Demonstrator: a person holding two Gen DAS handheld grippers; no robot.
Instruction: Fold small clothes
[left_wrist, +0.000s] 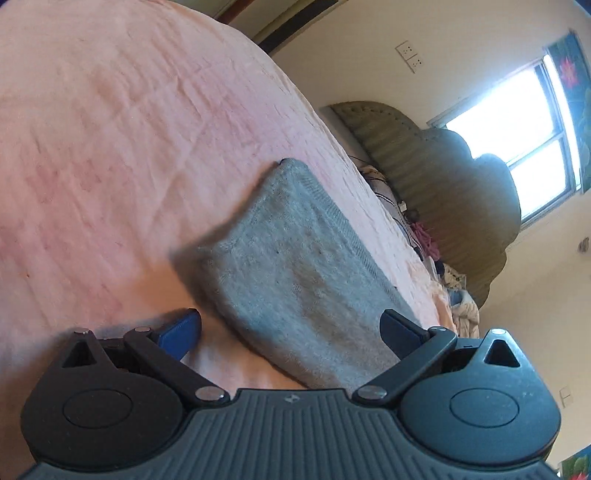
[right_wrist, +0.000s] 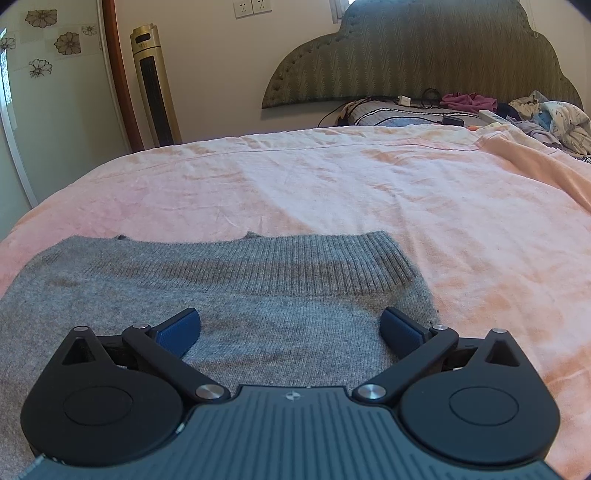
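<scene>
You are holding your left gripper (left_wrist: 290, 328) and right gripper (right_wrist: 290, 328) with fingers spread apart over one folded grey knitted sweater (right_wrist: 236, 295), lying flat on the pink bedsheet (right_wrist: 332, 184).

Grey sweater (right_wrist: 229, 295) fuzzy ribbed knit; pink bedsheet (right_wrist: 369, 192) soft wrinkled matt cloth.

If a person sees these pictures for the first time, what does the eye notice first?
First, the grey knitted sweater, lying flat on the pink bedsheet, its ribbed hem toward the headboard. Then the right claw, open just above the knit, and the left claw, also open, at the sweater's edge.
</scene>
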